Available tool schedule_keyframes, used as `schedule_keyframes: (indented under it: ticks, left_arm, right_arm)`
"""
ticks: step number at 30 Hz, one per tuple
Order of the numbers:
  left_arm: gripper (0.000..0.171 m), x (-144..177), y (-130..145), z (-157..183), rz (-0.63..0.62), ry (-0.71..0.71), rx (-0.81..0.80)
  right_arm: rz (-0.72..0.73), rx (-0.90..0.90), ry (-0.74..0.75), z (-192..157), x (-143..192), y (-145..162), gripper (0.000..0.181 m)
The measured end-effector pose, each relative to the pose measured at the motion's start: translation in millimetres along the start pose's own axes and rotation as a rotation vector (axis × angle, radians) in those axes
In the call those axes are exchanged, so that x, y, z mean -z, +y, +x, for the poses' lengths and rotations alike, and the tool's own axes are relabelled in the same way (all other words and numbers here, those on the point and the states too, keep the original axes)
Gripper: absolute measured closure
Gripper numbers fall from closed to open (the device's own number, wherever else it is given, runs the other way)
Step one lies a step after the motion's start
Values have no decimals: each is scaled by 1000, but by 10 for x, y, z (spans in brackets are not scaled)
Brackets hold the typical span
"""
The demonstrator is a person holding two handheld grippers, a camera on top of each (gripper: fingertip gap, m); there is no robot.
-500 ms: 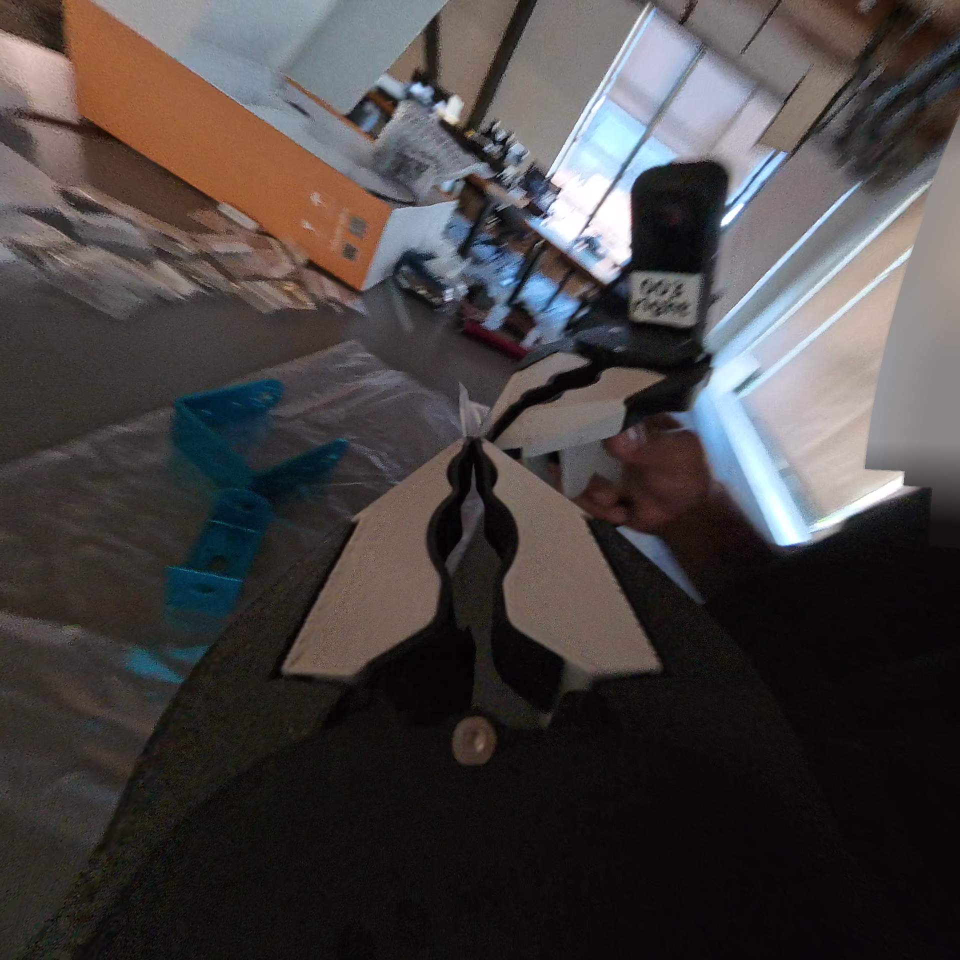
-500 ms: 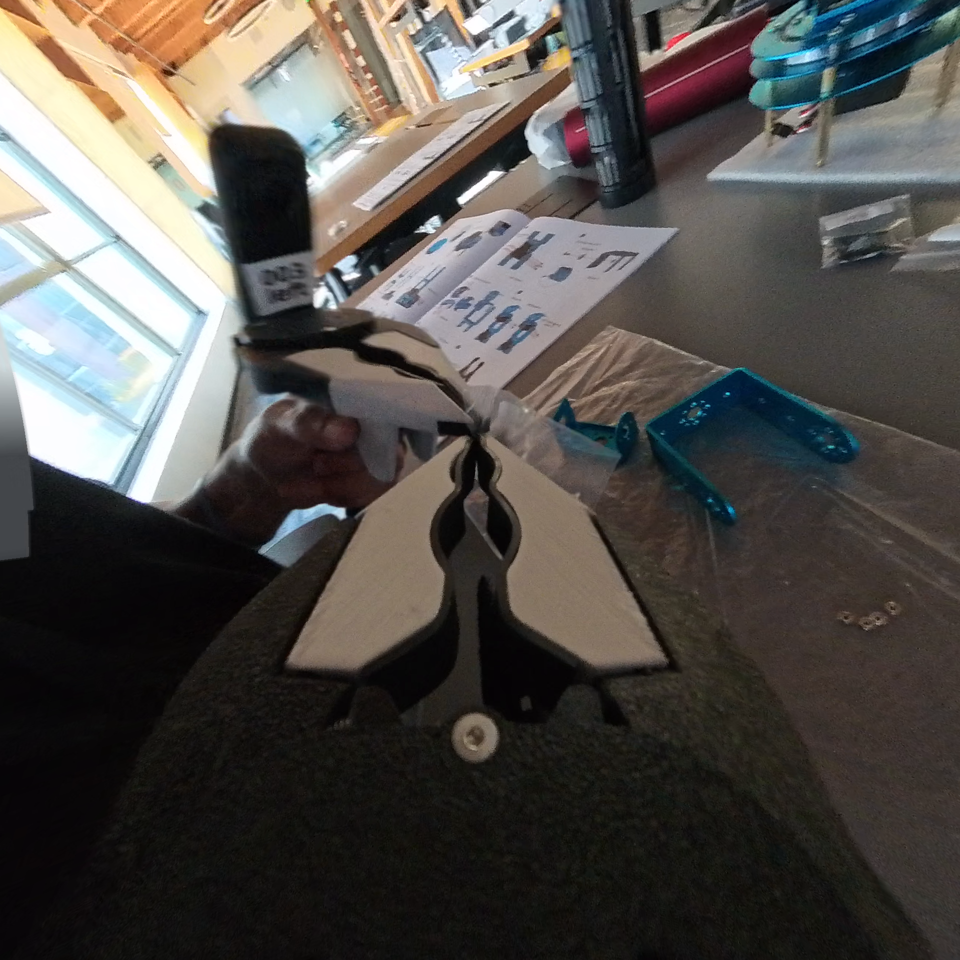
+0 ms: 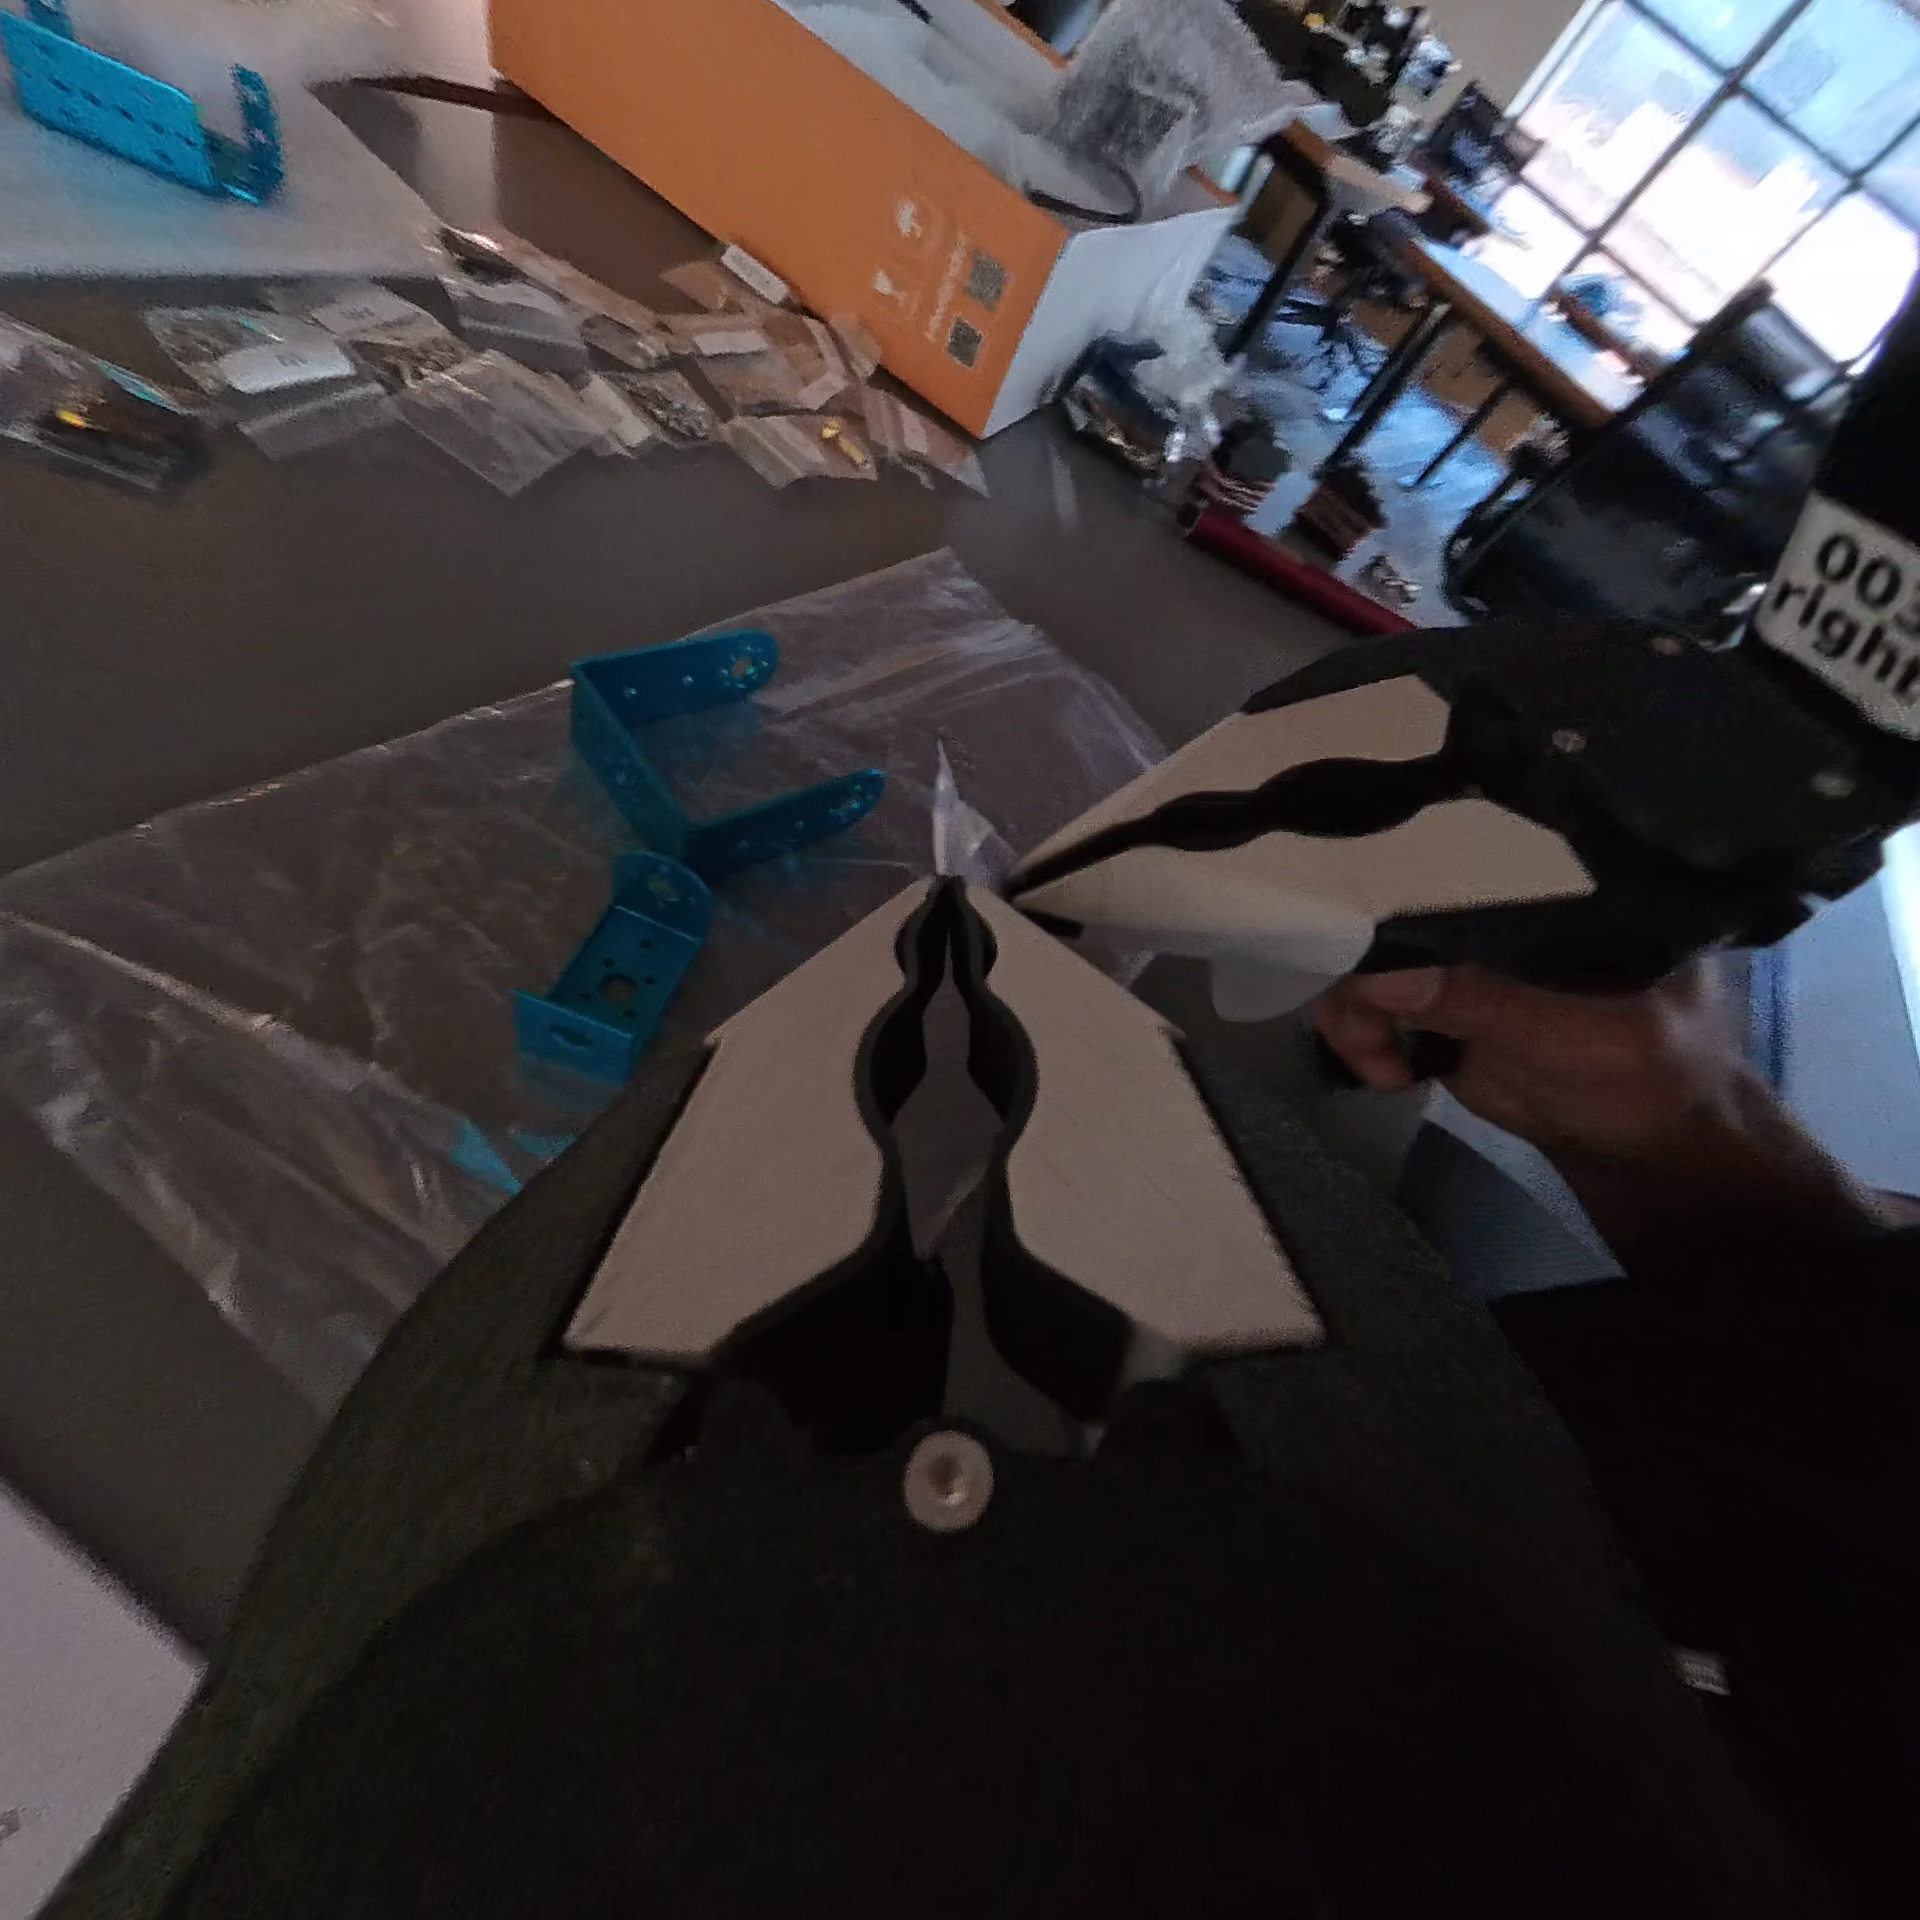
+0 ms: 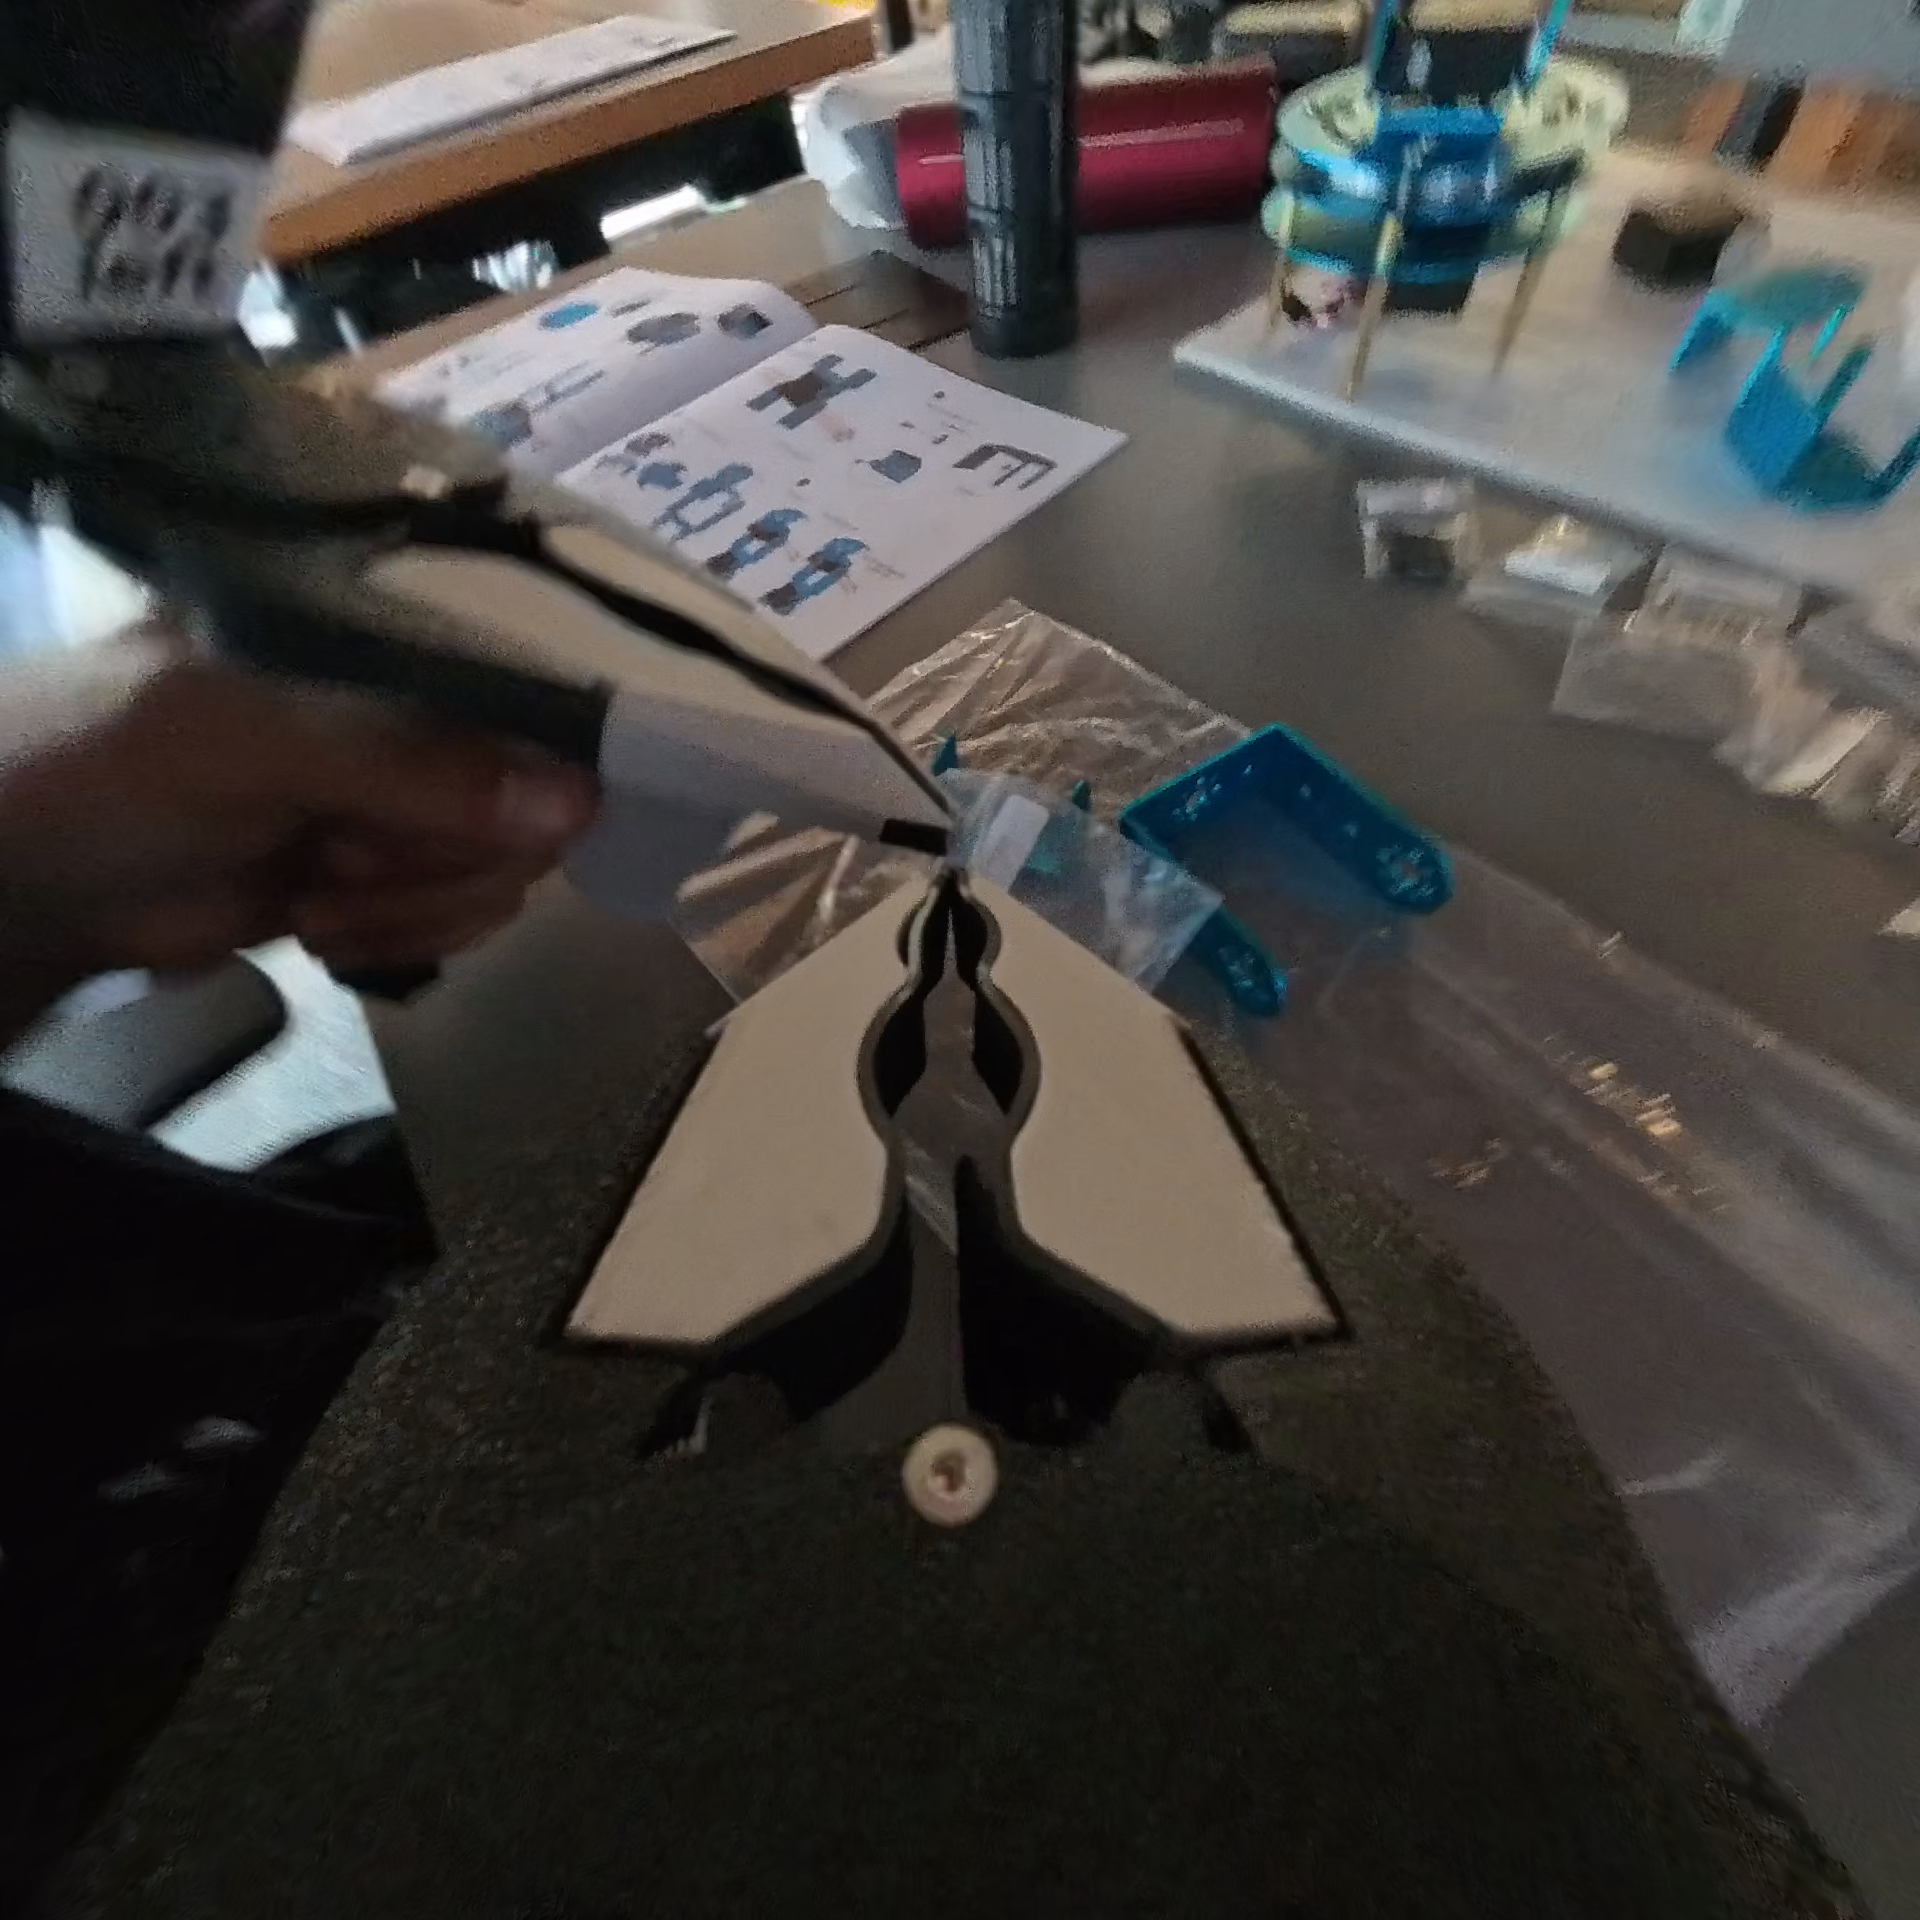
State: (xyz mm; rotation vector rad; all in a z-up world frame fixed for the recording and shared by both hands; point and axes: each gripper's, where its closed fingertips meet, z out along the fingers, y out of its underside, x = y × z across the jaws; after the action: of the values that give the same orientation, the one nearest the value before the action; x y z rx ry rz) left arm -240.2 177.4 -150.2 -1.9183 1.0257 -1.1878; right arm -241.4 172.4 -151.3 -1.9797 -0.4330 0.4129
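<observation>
My left gripper and my right gripper are both shut on one small clear plastic bag, tip to tip, above the table. In the left wrist view a corner of the bag sticks up between the tips, and the right gripper comes in from the right, held by a hand. In the right wrist view the left gripper comes in from the left. A blue U-shaped bracket and a smaller blue bracket lie on a large clear plastic sheet just beyond the tips.
An orange and white box and several small parts bags lie farther back on the dark table. In the right wrist view there are an open manual, a black bottle, a blue assembly on a white board, and small nuts on the sheet. My two grippers' fingertips are within a few centimetres of each other. Between my left fingertips and the smaller blue bracket there is roughly 8 centimetres.
Both grippers stay shut on the small bag. They have turned and drawn closer, so each shows larger in the other's view and more of the table is seen.
</observation>
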Motion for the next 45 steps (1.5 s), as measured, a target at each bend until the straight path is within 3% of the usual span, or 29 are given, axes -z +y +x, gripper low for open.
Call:
schedule_keyframes:
  ticks: [1, 3, 7, 10, 14, 19, 21, 24, 30, 31, 33, 37, 41, 43, 45]
  left_arm:
    - [171, -3, 8, 30, -23, 46, 18]
    - [171, -19, 53, 72, -94, 131, 56]
    - [171, -40, 31, 179, -172, 299, 190]
    - [171, -46, -18, 245, -191, 376, 258]
    - [171, -25, -36, 318, -196, 444, 319]
    - [171, 8, -34, 343, -193, 501, 375]
    - [171, 19, -8, 346, -209, 519, 376]
    - [171, 16, -22, 368, -217, 550, 416]
    - [171, -14, -14, 344, -241, 541, 400]
    - [171, -18, -7, 336, -247, 538, 396]
    - [171, -20, 13, 348, -263, 540, 371]
    - [171, -18, -59, 342, -239, 559, 329]
    - [171, 43, -264, 371, -151, 632, 302]
    - [171, 58, -376, 393, -106, 675, 303]
    - [171, 41, -472, 410, -65, 703, 285]
  right_arm:
    - [1, 101, 0, 7, 45, 1, 176]
    - [-26, 287, -29, 31, 116, 44, 127]
    - [-88, 538, -134, -29, 101, 83, 100]
    - [-102, 642, -155, -56, 35, 82, 110]
    - [-71, 637, -181, -54, 35, 18, 134]
    - [-66, 600, -234, -79, 98, 2, 141]
    - [-45, 612, -247, -93, 143, -21, 157]
    - [-62, 622, -230, -74, 129, -1, 132]
    - [-57, 649, -224, -57, 159, 0, 153]
    - [-52, 642, -230, -59, 174, -13, 164]
    - [-56, 619, -249, -55, 183, -2, 167]
    - [-21, 483, -258, 18, 262, -22, 133]
    - [96, -7, -403, 289, 490, -109, 119]
    - [146, -255, -570, 313, 572, -143, 128]
    - [250, -314, -691, 267, 705, -249, 135]
